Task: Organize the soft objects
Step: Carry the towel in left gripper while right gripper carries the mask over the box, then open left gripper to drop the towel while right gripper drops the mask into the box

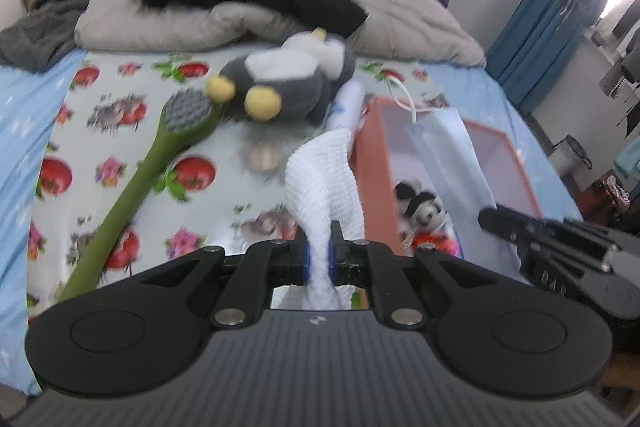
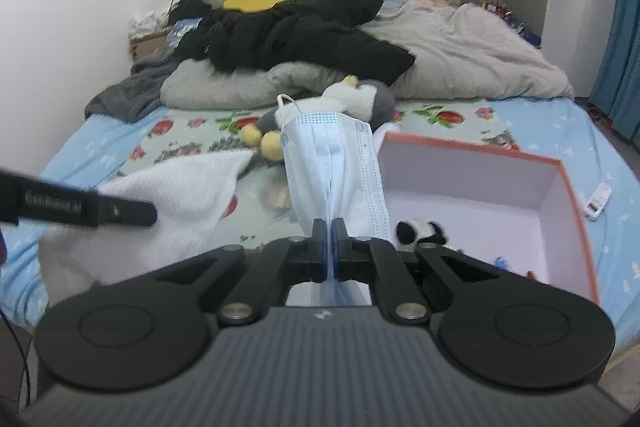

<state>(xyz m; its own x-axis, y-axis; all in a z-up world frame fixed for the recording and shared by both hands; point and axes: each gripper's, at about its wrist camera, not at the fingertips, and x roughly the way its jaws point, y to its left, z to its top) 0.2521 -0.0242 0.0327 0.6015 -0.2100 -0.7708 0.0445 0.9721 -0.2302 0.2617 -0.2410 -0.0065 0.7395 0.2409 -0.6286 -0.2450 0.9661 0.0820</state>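
The left gripper (image 1: 319,255) has its two black fingers pressed together on a white bumpy waffle cloth (image 1: 326,183), and the cloth stands up from the pinch and flops over toward the bed. The right gripper (image 2: 329,247) is squeezed tight on a thin light blue paper face mask (image 2: 334,167), which rises straight up from its fingers with a white ear loop at the top. Just to the right of the mask sits an open box with orange edges and pale walls (image 2: 560,167). Its near orange rim is close to the right gripper, and the mask hangs just beside its left wall. A small black and white panda toy (image 2: 420,231) lies inside the box at the near left corner. Behind the mask a grey and white soft penguin toy with yellow feet (image 1: 280,83) lies on the flowered blue bed sheet (image 1: 100,155). A long green brush with a grey round head (image 1: 132,195) lies to the left, its head touching the penguin's foot. There is bare sheet between the brush and the cloth. A grey blanket (image 2: 460,63) and a black puffy coat (image 2: 300,31) are piled far back. A small white remote (image 2: 598,201) lies right of the box.
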